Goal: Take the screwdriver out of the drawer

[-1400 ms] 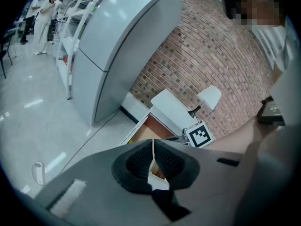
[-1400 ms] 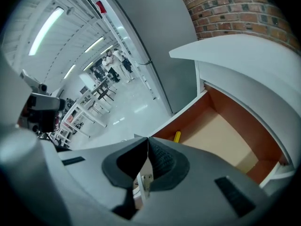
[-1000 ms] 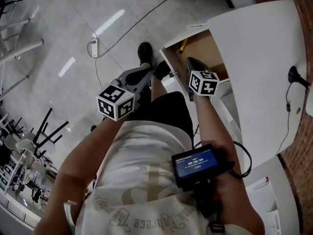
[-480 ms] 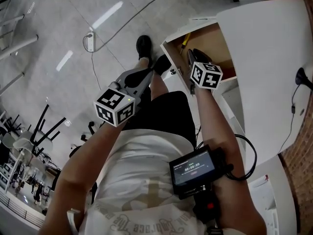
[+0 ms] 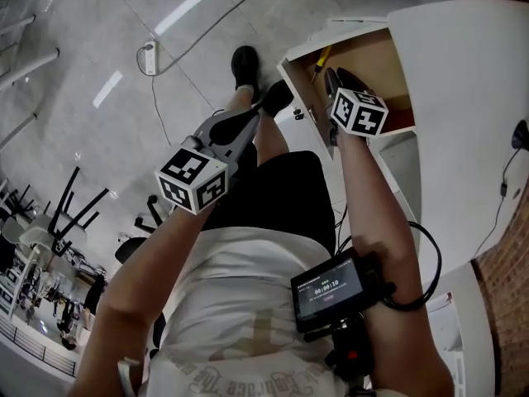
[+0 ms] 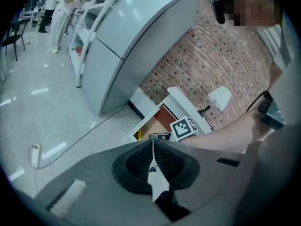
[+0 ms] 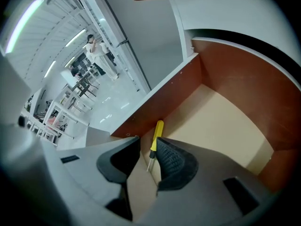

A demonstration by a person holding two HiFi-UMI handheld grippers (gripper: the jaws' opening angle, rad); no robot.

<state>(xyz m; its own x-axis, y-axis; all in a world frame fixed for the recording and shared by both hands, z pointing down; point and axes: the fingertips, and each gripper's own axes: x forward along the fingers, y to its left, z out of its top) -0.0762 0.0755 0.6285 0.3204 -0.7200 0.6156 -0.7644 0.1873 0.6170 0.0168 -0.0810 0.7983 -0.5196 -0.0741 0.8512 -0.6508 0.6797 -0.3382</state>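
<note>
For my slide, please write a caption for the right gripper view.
Right gripper, jaws apart, aimed at the yellow-handled screwdriver lying beside the wall of the open drawer.

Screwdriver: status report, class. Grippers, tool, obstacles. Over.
Left gripper shut, empty, away from drawer. Right gripper open, aimed at screwdriver. Screwdriver lying in open drawer along its wall, ungrasped. No obstruction seen.

Right gripper (image 7: 148,142) edged further over drawer (image 7: 221,126), seemingly nearer screwdriver (image 7: 156,134).
</note>
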